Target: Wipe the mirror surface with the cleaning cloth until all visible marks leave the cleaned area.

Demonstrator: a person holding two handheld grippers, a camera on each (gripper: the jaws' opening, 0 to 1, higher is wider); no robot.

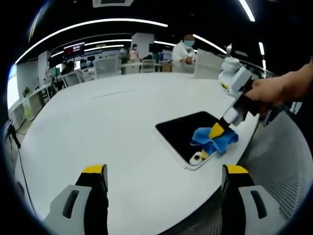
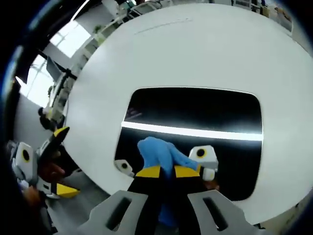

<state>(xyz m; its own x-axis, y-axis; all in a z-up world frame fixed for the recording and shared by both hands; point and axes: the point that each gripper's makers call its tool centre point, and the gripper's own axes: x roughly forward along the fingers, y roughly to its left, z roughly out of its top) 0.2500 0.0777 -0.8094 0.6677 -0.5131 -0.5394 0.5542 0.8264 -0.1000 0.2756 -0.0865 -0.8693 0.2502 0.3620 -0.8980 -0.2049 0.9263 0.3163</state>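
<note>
White round-edged desk (image 1: 112,127), matte, w/ faint seam line far across. Dark rectangular mirror (image 1: 183,128) lies flat on it near the edge, just ahead of the right hand-held gripper (image 2: 166,171). Blue cloth (image 2: 159,152) rests on mirror's near end.

A large white round table (image 1: 112,127) fills the middle of the left gripper view. Beyond it, across the top of the frame, an open office holds desks and white chairs (image 1: 73,77), with long ceiling light strips (image 1: 93,23) curving overhead. A bright window (image 1: 11,88) glows at the far left edge.
</note>
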